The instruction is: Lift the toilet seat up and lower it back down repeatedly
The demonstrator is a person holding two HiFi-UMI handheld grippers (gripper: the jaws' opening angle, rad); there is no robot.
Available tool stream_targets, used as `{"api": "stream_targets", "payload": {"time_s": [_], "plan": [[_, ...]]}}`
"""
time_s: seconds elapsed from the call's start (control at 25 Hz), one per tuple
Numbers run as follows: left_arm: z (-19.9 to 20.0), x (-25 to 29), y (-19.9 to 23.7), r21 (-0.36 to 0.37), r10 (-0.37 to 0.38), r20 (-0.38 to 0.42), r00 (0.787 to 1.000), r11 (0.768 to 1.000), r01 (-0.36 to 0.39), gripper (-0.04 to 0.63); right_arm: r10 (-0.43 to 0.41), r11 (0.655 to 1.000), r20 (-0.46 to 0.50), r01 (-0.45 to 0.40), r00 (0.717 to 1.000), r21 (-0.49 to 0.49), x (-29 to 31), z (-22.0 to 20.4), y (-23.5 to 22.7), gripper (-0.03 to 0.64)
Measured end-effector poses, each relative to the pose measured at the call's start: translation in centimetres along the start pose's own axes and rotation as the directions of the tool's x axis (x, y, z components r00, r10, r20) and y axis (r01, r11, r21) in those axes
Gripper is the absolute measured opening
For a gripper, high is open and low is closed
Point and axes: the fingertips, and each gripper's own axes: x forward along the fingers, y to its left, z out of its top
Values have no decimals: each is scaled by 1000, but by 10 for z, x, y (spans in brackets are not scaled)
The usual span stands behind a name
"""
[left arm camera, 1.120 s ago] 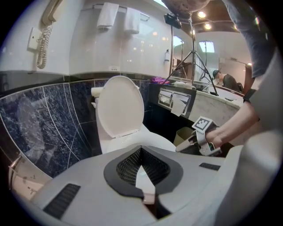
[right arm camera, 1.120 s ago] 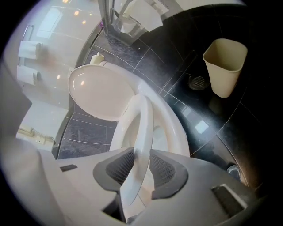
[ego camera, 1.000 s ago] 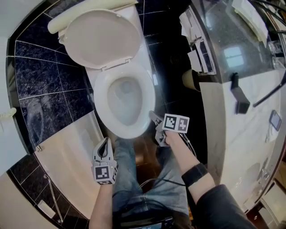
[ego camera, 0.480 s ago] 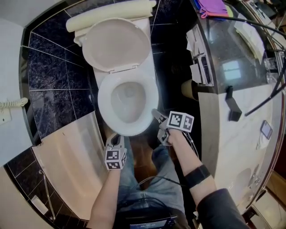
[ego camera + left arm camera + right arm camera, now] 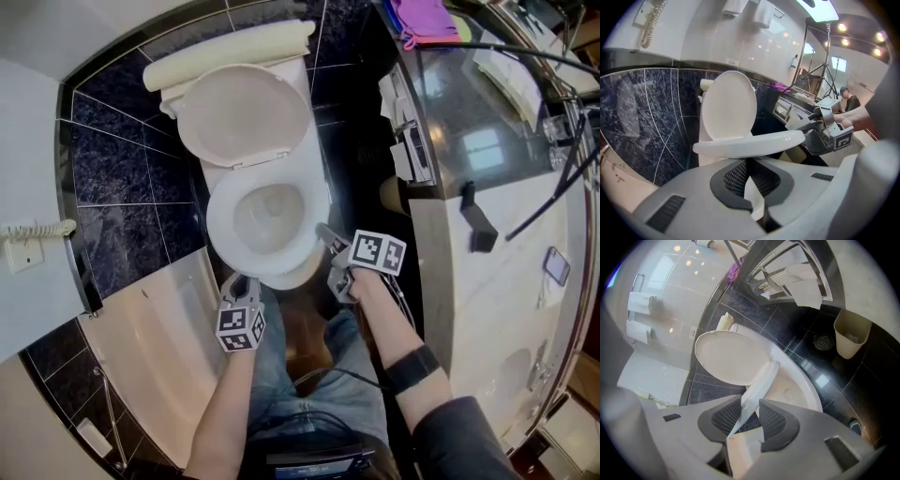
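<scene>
Toilet seat (image 5: 754,142) nearly level, front lifted.

Head view steeply down over the toilet seat (image 5: 217,220); both gripper views close against it, seemingly from opposite sides.

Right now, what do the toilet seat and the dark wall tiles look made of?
The toilet seat looks like moulded plastic: thin, smooth, semi-gloss white with soft highlights. The wall tiles look like polished stone or glazed ceramic: dark, veined, reflective; I cannot tell which.
</scene>
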Motion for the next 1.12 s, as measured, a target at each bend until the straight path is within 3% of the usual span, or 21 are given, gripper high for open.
{"api": "stream_targets", "payload": {"time_s": [0.36,0.6,0.84,1.12], "plan": [[84,6,14,-7,18,89,996,1000,-18,0,68,977,59,-55,996,-206,-42,38,83,73],[142,20,25,39,17,131,991,999,-22,0,74,941,96,-37,993,-335,-70,26,115,20],[206,47,48,101,17,178,984,994,-36,0,78,931,86,-42,993,-362,-87,-1,128,17],[272,89,75,170,27,220,975,983,-65,0,49,927,106,-6,993,-375,-95,0,123,17]]}}
